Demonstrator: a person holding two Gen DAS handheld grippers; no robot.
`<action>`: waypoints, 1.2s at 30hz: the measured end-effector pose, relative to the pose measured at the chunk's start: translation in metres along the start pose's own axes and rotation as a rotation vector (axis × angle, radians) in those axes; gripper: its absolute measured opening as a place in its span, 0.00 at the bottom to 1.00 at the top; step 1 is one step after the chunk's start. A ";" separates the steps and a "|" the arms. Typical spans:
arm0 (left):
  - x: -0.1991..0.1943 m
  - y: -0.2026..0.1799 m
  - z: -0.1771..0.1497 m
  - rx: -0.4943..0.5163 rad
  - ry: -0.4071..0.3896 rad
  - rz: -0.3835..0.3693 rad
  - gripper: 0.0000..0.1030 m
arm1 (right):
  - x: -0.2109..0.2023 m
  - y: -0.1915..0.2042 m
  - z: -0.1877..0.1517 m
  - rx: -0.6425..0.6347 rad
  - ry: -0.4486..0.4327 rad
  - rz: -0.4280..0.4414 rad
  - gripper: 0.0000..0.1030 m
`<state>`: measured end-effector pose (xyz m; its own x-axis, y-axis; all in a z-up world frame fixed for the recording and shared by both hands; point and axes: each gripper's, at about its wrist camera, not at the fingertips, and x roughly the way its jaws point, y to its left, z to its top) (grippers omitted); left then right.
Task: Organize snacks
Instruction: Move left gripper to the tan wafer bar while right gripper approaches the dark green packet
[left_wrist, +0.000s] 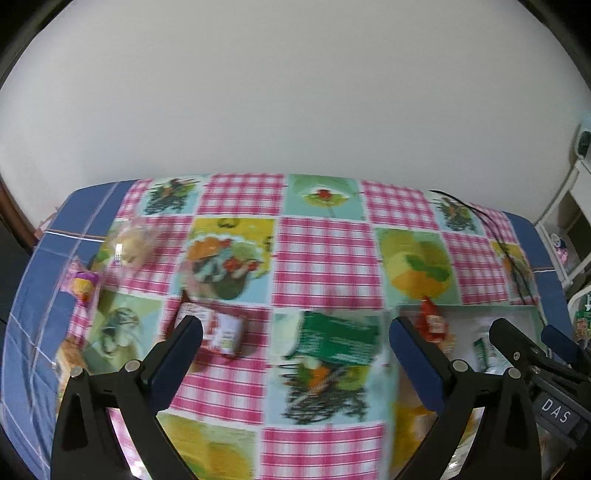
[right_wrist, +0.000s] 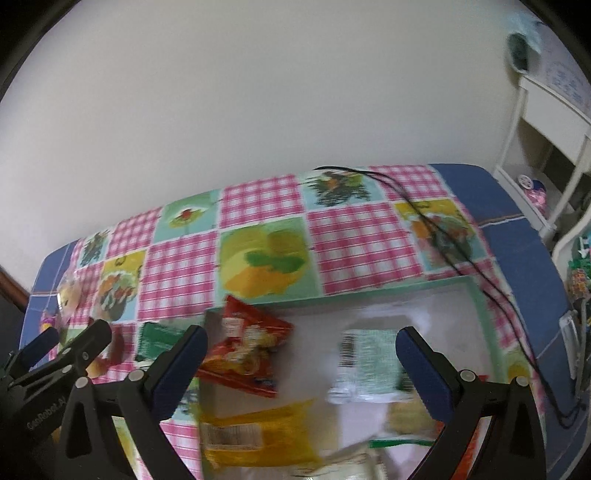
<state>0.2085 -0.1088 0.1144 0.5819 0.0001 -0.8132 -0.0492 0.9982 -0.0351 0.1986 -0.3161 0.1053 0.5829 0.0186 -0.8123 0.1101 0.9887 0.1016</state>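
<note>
While both views smear with motion blur, enough reads to plan the next pick. Left gripper (left_wrist: 295, 343): jaws spread wide, nothing between them, hovering above the patchwork pink-check and picture-print tablecloth (left_wrist: 325, 258). Right gripper (right_wrist: 301, 350): likewise wide open and empty, hanging over the shallow white tray with a pale green rim (right_wrist: 480, 306).

Already lying in that tray: a red crinkly snack packet (right_wrist: 247, 350) at its left edge, a flat yellow packet (right_wrist: 258, 432) nearer the camera, and a white-and-green wrapped pack (right_wrist: 369, 362) to the right. Not yet in the tray, on the cloth: a green rectangular snack box (left_wrist: 336, 339) just left of the tray, a small red-and-white packet (left_wrist: 221, 328) near the left gripper's left finger, a clear bag of pale round snacks (left_wrist: 133, 243) and a little yellow-and-purple wrapped sweet (left_wrist: 83, 286) near the far left edge.

Likely step: reaching for a loose item, probably the green box, closest to the centre line of the left jaws. Worth slowing before closing, squaring the fingers across the box's narrow sides, and lifting clear of the tray rim before setting down in a bare patch. Also worth keeping clear of the thin black cable (right_wrist: 461, 258) trailing along the tray's right side.
</note>
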 end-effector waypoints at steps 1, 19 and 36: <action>-0.001 0.008 0.000 -0.004 -0.001 0.007 0.98 | 0.001 0.008 -0.001 -0.009 0.002 0.006 1.00; 0.003 0.160 -0.014 -0.112 0.074 0.136 0.98 | 0.034 0.148 -0.022 -0.186 0.063 0.103 1.00; 0.055 0.235 -0.061 -0.233 0.256 0.228 0.88 | 0.081 0.150 -0.035 -0.155 0.110 0.039 0.95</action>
<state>0.1796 0.1223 0.0262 0.3152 0.1751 -0.9327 -0.3532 0.9339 0.0559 0.2341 -0.1611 0.0348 0.4915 0.0654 -0.8684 -0.0414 0.9978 0.0518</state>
